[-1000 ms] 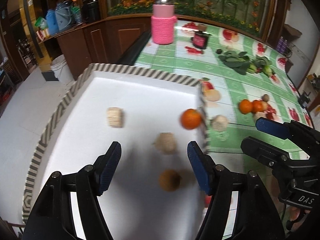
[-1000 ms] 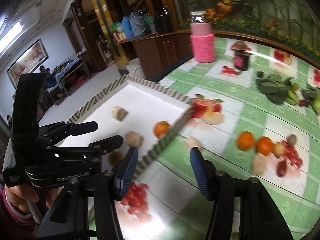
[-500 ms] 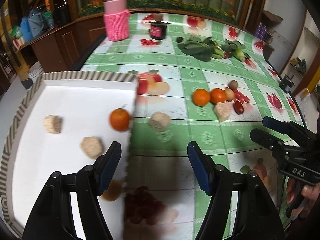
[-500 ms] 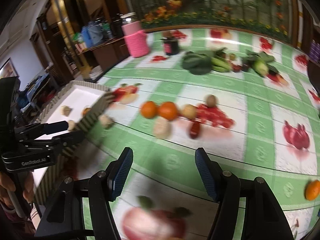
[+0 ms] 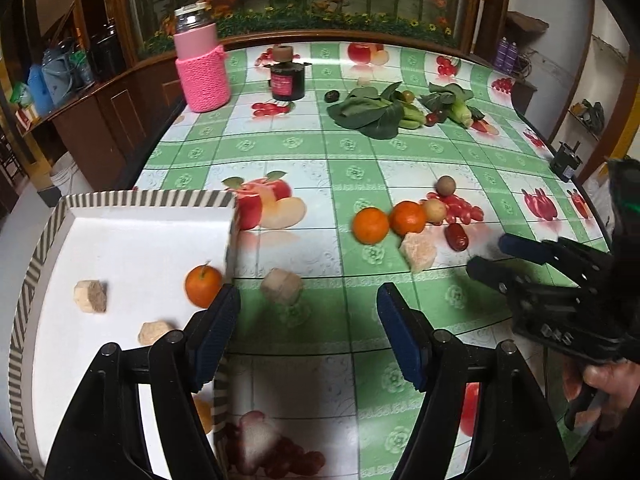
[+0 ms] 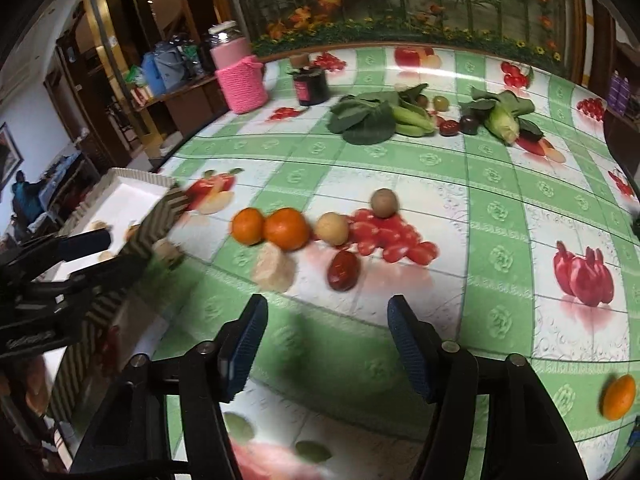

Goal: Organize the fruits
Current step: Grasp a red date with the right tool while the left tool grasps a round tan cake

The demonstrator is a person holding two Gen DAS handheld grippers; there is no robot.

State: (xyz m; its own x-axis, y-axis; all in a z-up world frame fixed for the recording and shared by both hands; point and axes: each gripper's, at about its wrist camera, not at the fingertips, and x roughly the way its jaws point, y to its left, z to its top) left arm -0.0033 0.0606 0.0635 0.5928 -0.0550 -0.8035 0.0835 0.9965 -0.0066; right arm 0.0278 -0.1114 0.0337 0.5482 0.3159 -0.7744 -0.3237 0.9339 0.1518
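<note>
The right tool (image 6: 322, 344), empty and closing, pointed at the date (image 6: 343, 270) just ahead, nearer than the open left tool (image 5: 308, 332)

Both claws swung from tray (image 5: 144, 200) toward loose fruit pile (right claw (image 6: 324, 344) closing, empty).

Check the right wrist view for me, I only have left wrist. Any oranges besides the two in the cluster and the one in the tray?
Observer: Yes, one more orange. It sits alone at the far right, well apart from the cluster.
Operator: Right tongs holding anything?
Observer: No. The right tongs have nothing between them and the jaws are closing over bare tablecloth, just short of the red date.
</note>
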